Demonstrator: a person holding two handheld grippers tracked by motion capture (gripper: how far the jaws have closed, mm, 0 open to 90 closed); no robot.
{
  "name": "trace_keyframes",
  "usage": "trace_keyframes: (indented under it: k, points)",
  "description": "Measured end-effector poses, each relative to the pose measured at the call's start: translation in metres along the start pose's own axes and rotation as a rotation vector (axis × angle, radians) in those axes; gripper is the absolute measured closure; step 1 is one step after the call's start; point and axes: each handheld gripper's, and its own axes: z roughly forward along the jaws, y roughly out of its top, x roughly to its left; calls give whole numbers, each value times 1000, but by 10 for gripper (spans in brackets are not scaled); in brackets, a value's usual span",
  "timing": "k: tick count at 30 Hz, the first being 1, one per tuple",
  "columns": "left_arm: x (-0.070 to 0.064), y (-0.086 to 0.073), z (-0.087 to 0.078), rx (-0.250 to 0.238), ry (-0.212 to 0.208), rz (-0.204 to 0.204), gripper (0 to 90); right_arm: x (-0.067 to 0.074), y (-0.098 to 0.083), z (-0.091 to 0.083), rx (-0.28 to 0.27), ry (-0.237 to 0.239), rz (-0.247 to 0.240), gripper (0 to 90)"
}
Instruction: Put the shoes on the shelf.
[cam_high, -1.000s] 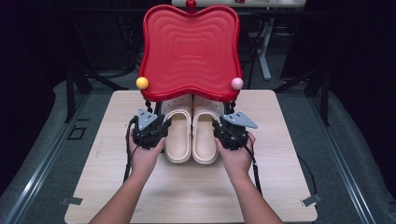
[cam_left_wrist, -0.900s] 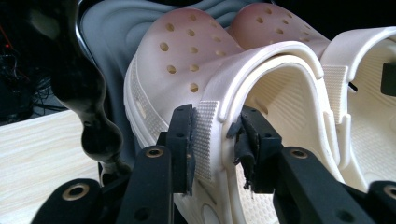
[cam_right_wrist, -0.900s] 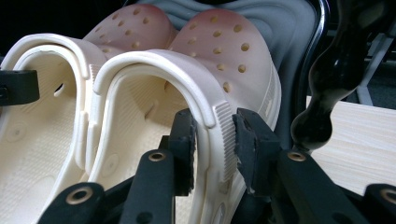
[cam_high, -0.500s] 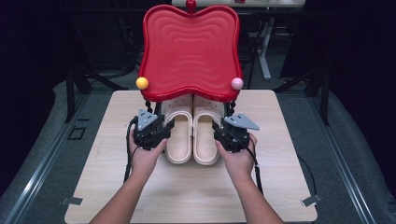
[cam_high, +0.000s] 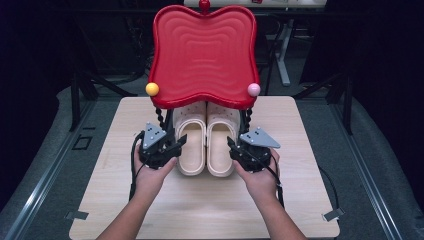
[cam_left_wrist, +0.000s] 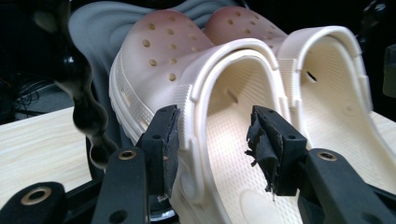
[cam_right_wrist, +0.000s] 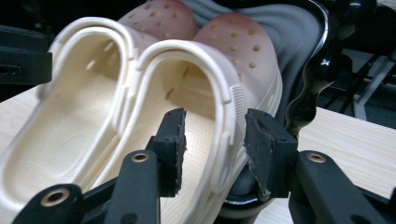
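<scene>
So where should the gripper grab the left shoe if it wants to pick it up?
Probably the outer side wall of the left shoe, near the heel, coming from the person's end. That rim stands up thin, so one jaw fits inside and one outside. The left gripper already straddles it, jaws just opened; the toe is tucked under the red shelf.
</scene>
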Motion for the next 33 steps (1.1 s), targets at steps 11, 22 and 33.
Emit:
trace_keyframes:
  k: [11, 22, 33]
  points:
    - [-4, -15, -23, -19, -33, -3, 528, 11, -15, -24, 0, 41, -42, 577]
    - [-4, -42, -38, -5, -49, -19, 538, 17, -40, -40, 5, 65, -54, 586]
    - [-13, -71, -55, 66, -83, -28, 615, 18, -65, -52, 65, 98, -15, 754]
